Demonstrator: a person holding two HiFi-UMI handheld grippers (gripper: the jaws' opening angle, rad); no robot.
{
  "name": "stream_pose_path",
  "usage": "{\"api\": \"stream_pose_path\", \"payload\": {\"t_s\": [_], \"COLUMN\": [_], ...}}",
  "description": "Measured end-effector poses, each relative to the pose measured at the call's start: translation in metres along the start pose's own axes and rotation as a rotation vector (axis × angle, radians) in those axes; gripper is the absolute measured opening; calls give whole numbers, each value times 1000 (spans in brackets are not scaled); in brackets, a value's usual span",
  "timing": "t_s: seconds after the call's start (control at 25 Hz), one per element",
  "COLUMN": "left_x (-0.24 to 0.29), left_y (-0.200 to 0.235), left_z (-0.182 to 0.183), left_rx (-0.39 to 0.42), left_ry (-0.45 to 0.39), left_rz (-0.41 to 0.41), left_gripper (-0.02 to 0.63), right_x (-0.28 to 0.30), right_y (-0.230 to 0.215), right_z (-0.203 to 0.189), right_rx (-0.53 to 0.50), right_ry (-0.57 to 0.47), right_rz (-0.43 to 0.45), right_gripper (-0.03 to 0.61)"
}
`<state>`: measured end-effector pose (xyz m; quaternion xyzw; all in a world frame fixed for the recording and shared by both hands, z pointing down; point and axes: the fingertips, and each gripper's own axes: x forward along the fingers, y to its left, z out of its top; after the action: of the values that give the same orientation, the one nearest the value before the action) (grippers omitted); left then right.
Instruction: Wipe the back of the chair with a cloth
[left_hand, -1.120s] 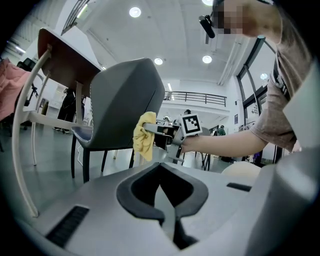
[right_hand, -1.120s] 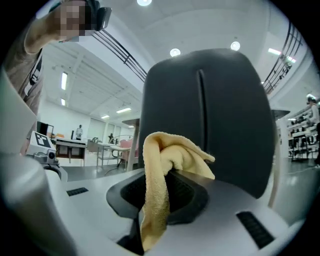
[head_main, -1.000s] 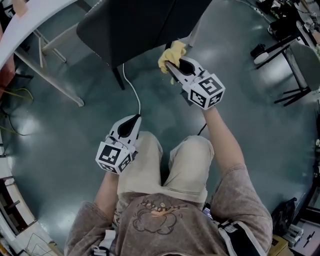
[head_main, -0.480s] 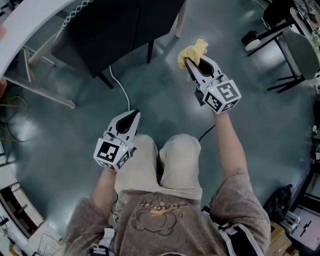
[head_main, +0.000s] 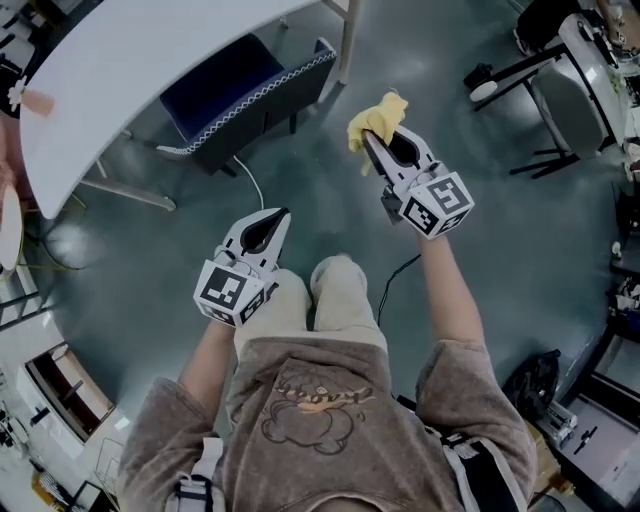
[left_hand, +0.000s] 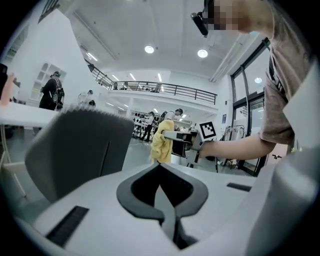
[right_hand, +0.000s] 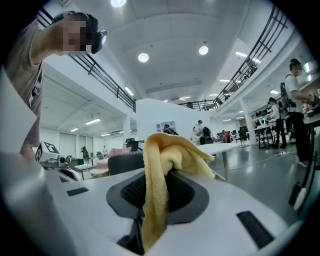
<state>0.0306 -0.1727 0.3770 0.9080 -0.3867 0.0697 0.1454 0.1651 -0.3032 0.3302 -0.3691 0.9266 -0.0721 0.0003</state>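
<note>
The dark chair (head_main: 240, 90) stands half under a white table (head_main: 110, 90), its back turned toward me. My right gripper (head_main: 366, 137) is shut on a yellow cloth (head_main: 378, 116) and hangs in the air right of the chair, clear of it. In the right gripper view the cloth (right_hand: 159, 175) drapes over the closed jaws, with the chair's top (right_hand: 125, 162) beyond. My left gripper (head_main: 282, 214) is shut and holds nothing, low above my knee. The left gripper view shows the grey chair back (left_hand: 80, 150) at the left and the cloth (left_hand: 161, 142) straight ahead.
A white cable (head_main: 256, 180) trails over the grey floor from under the chair. A black stand and another chair (head_main: 560, 90) are at the far right. Shelving (head_main: 40, 400) sits at the lower left. Several people stand far off in the hall (right_hand: 295, 105).
The cloth was at the chair's edge a second ago. It is now apart from the chair, which looks smaller and farther off, under the table. Both grippers stay shut.
</note>
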Motion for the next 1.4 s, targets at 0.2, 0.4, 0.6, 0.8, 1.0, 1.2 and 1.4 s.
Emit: {"api": "stream_pose_path", "payload": {"t_s": [0.2, 0.4, 0.6, 0.8, 1.0, 1.2, 1.4], "left_x": [-28, -43, -33, -15, -5, -11, -17], "left_y": [-36, -62, -81, -77, -73, -50, -33], "left_z": [118, 206, 244, 262, 279, 283, 274], "left_rx": [24, 16, 7, 14, 34, 54, 43], "left_ry": [-1, -15, -20, -71, -94, -94, -91], "left_rz": [1, 37, 79, 120, 114, 123, 126], "left_gripper": [9, 10, 11, 10, 11, 9, 11], "right_x": [-31, -48, -61, -66, -74, -75, -83], "right_y": [11, 18, 19, 9, 7, 24, 49], "right_z": [115, 195, 228, 242, 246, 242, 223], "right_rx": [19, 26, -11, -16, -4, 15, 2], "right_ry": [6, 29, 44, 26, 17, 2, -1], "right_rz": [-16, 11, 69, 104, 80, 3, -87], "right_gripper": [92, 92, 92, 92, 92, 92, 92]}}
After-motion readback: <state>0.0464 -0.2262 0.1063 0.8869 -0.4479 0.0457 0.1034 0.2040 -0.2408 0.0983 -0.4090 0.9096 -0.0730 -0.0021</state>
